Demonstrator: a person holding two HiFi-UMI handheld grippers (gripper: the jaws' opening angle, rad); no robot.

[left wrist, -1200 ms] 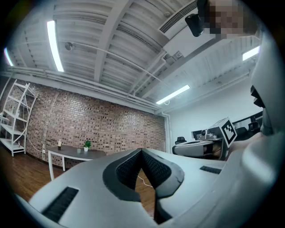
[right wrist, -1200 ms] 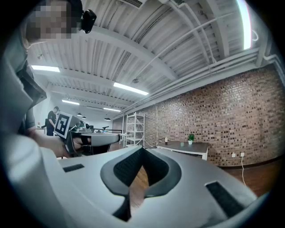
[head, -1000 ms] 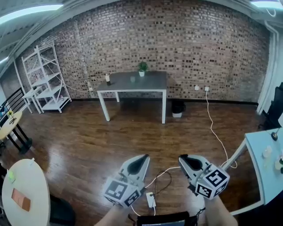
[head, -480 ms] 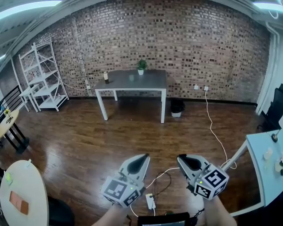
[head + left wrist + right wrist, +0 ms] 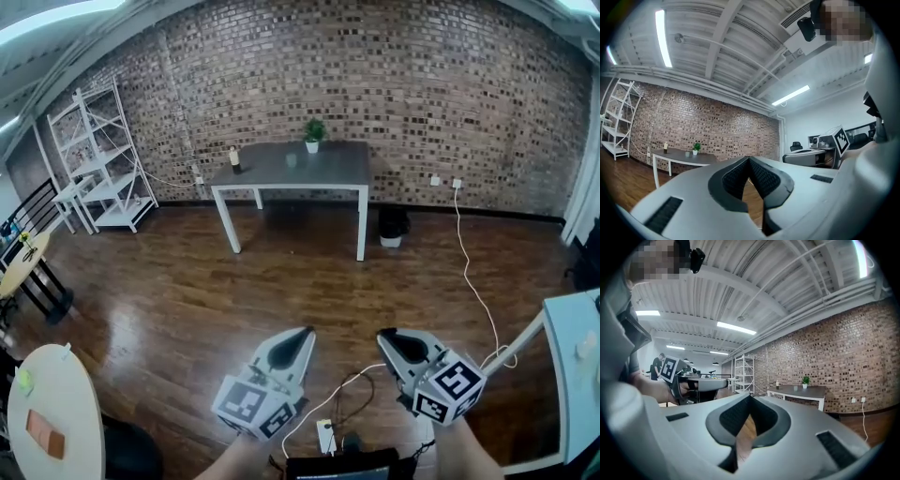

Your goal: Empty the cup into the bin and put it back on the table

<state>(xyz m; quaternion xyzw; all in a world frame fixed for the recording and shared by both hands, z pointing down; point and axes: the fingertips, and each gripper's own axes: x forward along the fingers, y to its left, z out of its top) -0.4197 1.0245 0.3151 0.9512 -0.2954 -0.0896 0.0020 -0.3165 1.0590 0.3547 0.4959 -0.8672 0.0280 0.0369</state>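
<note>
cup point(image 5: 292, 160) sits on the grey worktop point(image 5: 333, 174) at upper centre, well apart from me, bin point(image 5: 392, 227) beside its right leg. my left hand-held gripper point(image 5: 305, 334) and right hand-held gripper point(image 5: 387, 335), low in frame, are pressed together on nothing, since i judge nothing's within reach yet.

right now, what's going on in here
A person holds a claw in each hand, low over the wooden floor. The left claw and the right claw are both shut, with nothing in them. The cup stands on the grey table across the room by the brick wall, and the dark bin sits on the floor beside the table's right leg. Nothing is being handled yet.
</note>
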